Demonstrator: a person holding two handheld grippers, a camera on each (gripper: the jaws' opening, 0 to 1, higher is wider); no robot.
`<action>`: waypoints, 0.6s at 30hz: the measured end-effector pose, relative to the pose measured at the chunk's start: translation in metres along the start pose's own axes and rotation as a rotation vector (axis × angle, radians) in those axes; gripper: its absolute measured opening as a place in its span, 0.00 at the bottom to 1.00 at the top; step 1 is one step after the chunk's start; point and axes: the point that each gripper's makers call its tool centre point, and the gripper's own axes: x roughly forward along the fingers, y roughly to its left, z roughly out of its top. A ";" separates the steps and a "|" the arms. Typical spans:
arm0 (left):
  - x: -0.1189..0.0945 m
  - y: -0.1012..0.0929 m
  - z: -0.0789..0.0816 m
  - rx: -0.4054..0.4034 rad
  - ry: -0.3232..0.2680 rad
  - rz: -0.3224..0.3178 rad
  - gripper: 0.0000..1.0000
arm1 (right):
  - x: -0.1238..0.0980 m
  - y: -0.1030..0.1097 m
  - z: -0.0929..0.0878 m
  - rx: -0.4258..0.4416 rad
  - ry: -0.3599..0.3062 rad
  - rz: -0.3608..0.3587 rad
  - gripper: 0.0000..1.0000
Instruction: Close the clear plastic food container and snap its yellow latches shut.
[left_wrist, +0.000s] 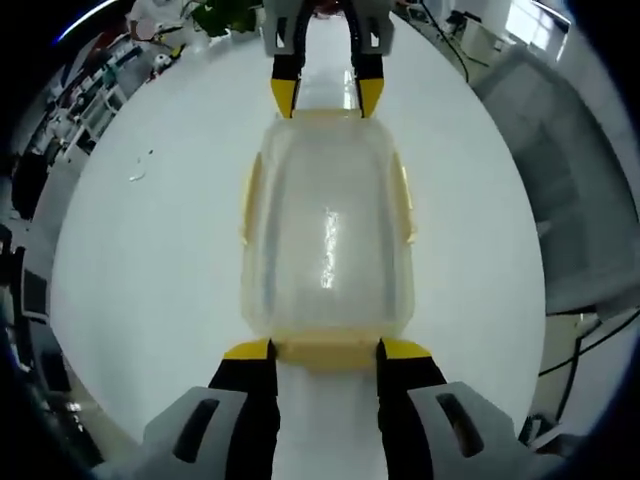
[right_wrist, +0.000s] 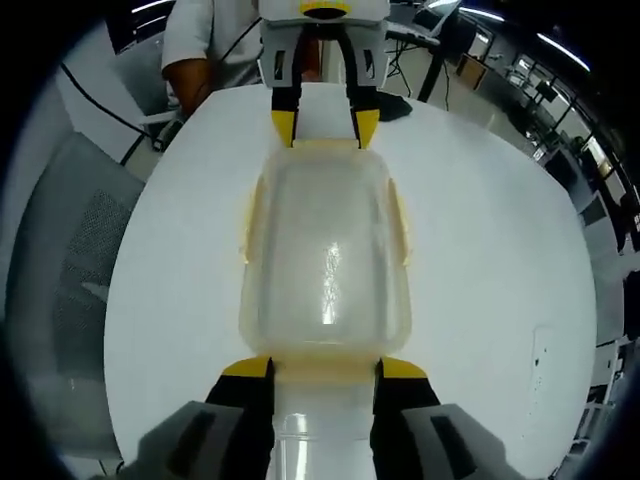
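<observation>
Could not tell through the cloudy lid of the clear plastic food container with yellow latches (left_wrist: 327, 235) whether anything lay inside; glare streaked its middle. Near end latch partly covered by the yellow-tipped black jaws of the left gripper (left_wrist: 325, 350); contact unclear. Same at the far end under the right gripper (left_wrist: 327, 98). Beyond the container, past the round white table (left_wrist: 150, 260), a person in a white shirt (right_wrist: 205, 40) cut off by the edge. Shelf clutter (left_wrist: 110, 80) too small to identify.

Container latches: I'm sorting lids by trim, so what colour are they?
Pale yellow latches on the clear container, best seen in the left gripper view.
</observation>
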 end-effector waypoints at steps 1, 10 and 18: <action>0.000 0.000 0.001 -0.001 0.001 -0.001 0.35 | -0.001 0.001 0.000 0.000 0.000 -0.001 0.35; -0.008 -0.004 0.016 0.003 -0.003 0.010 0.35 | -0.020 0.005 -0.008 0.002 -0.005 -0.014 0.35; -0.015 -0.006 0.033 0.009 -0.005 0.013 0.35 | -0.033 0.008 -0.017 0.006 -0.004 -0.022 0.35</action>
